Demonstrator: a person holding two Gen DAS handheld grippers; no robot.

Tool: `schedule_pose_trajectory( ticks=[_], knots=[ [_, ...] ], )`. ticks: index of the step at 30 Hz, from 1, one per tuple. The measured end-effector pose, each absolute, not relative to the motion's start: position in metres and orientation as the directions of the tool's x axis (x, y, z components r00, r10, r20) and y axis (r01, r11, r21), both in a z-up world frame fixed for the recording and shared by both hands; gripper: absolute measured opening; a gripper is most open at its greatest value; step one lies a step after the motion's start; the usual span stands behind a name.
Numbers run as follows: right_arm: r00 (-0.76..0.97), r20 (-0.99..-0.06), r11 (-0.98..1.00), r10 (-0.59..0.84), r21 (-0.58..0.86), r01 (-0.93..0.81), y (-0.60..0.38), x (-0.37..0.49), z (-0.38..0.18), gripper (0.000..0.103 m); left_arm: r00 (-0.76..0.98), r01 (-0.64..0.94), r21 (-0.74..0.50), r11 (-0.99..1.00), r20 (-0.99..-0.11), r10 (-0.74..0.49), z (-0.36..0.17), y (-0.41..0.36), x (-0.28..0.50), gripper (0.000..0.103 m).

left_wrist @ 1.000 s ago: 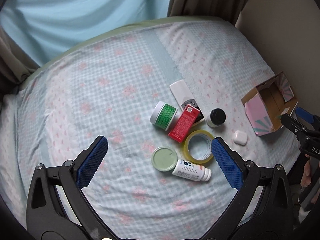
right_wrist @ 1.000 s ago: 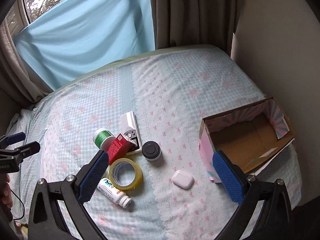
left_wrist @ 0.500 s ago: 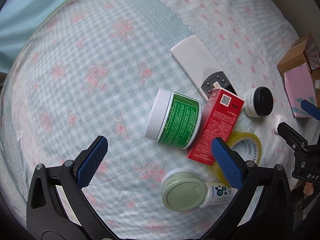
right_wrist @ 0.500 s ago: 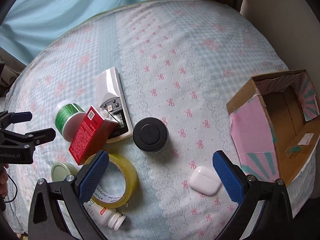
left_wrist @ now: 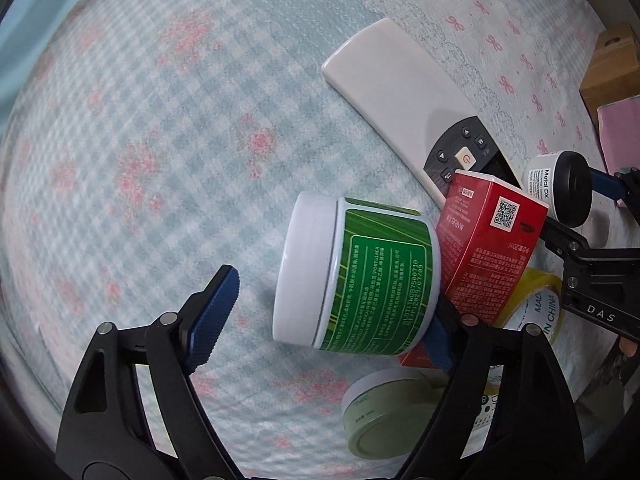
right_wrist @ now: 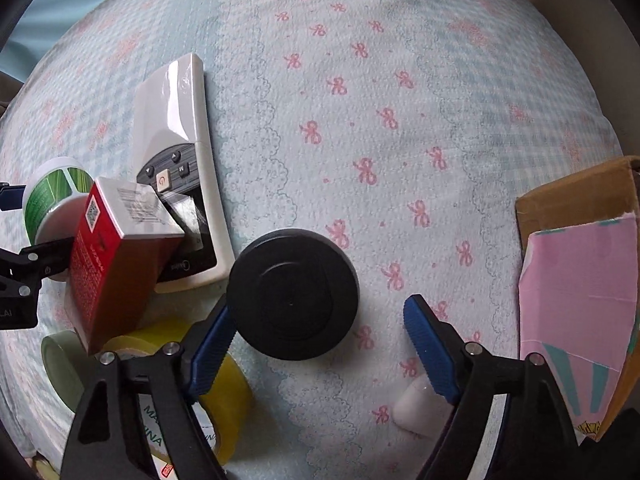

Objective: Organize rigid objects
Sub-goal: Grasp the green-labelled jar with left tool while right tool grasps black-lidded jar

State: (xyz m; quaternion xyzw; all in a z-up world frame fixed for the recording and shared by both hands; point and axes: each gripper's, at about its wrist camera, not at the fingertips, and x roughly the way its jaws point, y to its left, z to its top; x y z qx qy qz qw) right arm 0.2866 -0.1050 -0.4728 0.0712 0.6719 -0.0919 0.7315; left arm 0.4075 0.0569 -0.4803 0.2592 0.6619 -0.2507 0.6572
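Observation:
A green-labelled white jar (left_wrist: 360,276) lies on its side on the bed. My left gripper (left_wrist: 324,320) is open, with its jaws on either side of the jar; the right finger is partly hidden behind it. The jar also shows in the right wrist view (right_wrist: 48,196). A small jar with a black lid (right_wrist: 294,294) stands on the bed. My right gripper (right_wrist: 320,344) is open around it, the left pad close to the lid, the right pad apart from it. The black-lidded jar shows in the left wrist view too (left_wrist: 560,186).
A red carton (left_wrist: 484,256) leans on a white remote (left_wrist: 404,92). A yellow tape roll (right_wrist: 216,392), a pale green lidded tin (left_wrist: 384,416) and a white earbud case (right_wrist: 416,408) lie nearby. An open pink cardboard box (right_wrist: 580,292) stands at the right.
Both grippers have dropped closer to the bed. The left one now straddles the green jar; the right one now straddles the black-lidded jar. Both jaws have narrowed.

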Motion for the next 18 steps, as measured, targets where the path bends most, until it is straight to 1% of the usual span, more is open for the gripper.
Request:
schedule_pose_trajectory(
  ticks=[1,5,6,7,8,9,18],
  knots=[
    [0.079,-0.996,0.974,-0.034,-0.015,0.228,-0.105,0.289,-0.475,0.073,-0.003,0.678,0.01,0.735,-1.0,0.016,-0.481,0.053,0.41,0.072],
    [0.082,-0.996,0.98,-0.037,-0.021,0.197,-0.103,0.294,-0.479,0.072,-0.037,0.687,-0.021,0.727,-0.999,0.006,-0.489,0.04,0.409,0.054],
    [0.082,-0.996,0.981,-0.034,-0.017,0.191,-0.104,0.297,-0.48,0.07,-0.034,0.689,-0.017,0.724,-0.999,0.01,-0.49,0.038,0.408,0.055],
    [0.081,-0.996,0.982,-0.025,-0.01,0.187,-0.104,0.298,-0.48,0.063,-0.03,0.692,-0.013,0.722,-0.999,0.01,-0.491,0.036,0.408,0.055],
    [0.079,-0.997,0.983,-0.004,0.01,0.183,-0.102,0.303,-0.483,0.059,-0.027,0.694,-0.012,0.72,-1.0,0.009,-0.493,0.034,0.407,0.055],
    [0.076,-0.997,0.983,0.013,0.026,0.18,-0.099,0.308,-0.486,0.052,-0.027,0.694,-0.014,0.72,-1.0,0.007,-0.494,0.033,0.407,0.054],
    [0.084,-0.996,0.985,0.003,0.018,0.174,-0.092,0.313,-0.482,0.052,-0.012,0.691,-0.023,0.722,-1.0,-0.02,-0.482,0.046,0.396,0.054]
  ],
)
